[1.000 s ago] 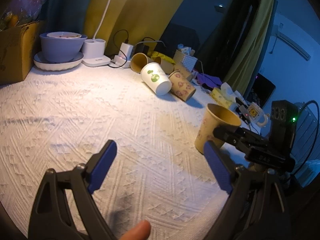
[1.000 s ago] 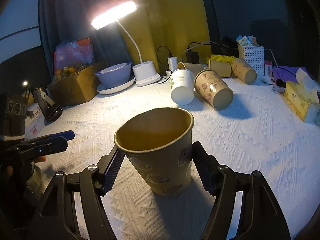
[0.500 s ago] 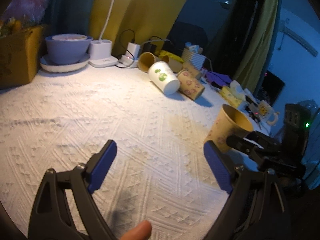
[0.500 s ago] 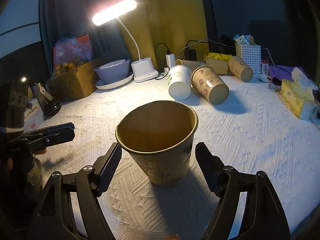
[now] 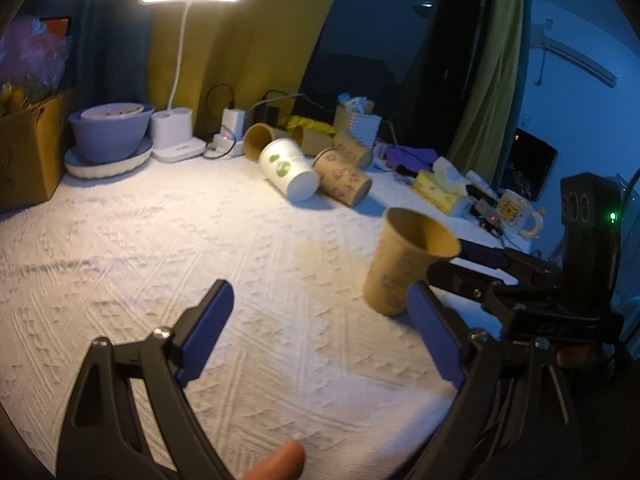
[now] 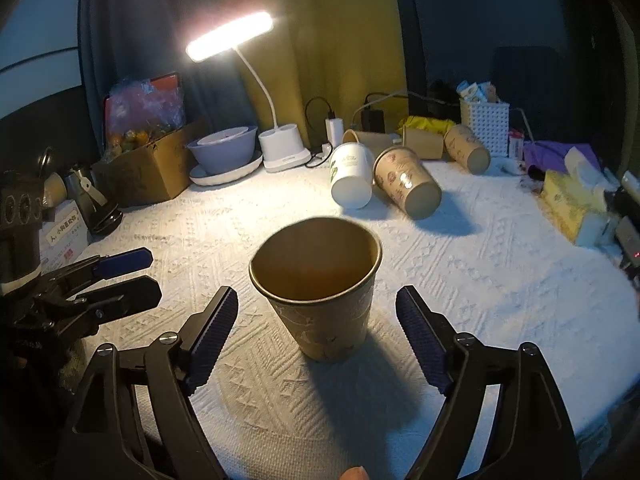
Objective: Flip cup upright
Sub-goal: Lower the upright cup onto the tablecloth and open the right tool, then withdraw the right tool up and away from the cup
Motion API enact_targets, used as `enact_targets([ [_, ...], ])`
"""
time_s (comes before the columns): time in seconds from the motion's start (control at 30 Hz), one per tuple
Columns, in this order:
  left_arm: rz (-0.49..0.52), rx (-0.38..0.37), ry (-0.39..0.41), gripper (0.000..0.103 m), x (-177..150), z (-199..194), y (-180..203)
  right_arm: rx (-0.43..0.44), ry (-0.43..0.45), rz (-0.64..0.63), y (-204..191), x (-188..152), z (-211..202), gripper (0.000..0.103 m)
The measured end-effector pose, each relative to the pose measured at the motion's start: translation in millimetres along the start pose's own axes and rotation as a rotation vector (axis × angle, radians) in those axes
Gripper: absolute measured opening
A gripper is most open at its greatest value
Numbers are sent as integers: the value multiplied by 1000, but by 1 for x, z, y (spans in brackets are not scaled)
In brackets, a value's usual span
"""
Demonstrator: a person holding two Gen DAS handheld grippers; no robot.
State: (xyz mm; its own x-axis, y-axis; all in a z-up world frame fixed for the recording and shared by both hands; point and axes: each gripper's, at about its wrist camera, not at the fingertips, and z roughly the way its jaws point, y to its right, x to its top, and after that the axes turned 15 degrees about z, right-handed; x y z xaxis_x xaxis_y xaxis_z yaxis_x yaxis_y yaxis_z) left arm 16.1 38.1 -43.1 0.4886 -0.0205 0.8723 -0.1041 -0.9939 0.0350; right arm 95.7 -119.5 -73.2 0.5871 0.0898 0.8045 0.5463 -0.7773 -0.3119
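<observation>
Right gripper [image 6: 318,340]: jaws spread wide, flanking the brown paper cup [image 6: 320,286] without touching it. Left gripper [image 5: 320,332]: jaws wide apart, empty, over the white tablecloth [image 5: 160,240]. Cup: on the cloth, long axis vertical, mouth up, at 2 o'clock in the left wrist view.

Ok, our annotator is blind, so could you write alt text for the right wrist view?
A brown paper cup stands upright on a white textured cloth, between the open fingers of the right gripper, which do not touch it. Behind it, more cups lie tipped over near a lit desk lamp; the left gripper shows at the left edge.
</observation>
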Motion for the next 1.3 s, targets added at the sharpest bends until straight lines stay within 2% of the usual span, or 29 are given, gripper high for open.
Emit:
enact_targets([
  [0.53, 39, 21, 148, 90, 35, -51, 23, -59, 135, -10, -16, 24, -65, 87],
  [0.8, 85, 113, 179, 90, 47, -67, 37, -65, 180, 0, -23, 32, -90, 87],
  [0.97, 112, 132, 213, 90, 51, -78, 45, -85, 191, -7, -26, 36, -104, 87],
  [1.3, 132, 204, 208, 90, 49, -85, 48, -192, 226, -10, -28, 33, -117, 87],
])
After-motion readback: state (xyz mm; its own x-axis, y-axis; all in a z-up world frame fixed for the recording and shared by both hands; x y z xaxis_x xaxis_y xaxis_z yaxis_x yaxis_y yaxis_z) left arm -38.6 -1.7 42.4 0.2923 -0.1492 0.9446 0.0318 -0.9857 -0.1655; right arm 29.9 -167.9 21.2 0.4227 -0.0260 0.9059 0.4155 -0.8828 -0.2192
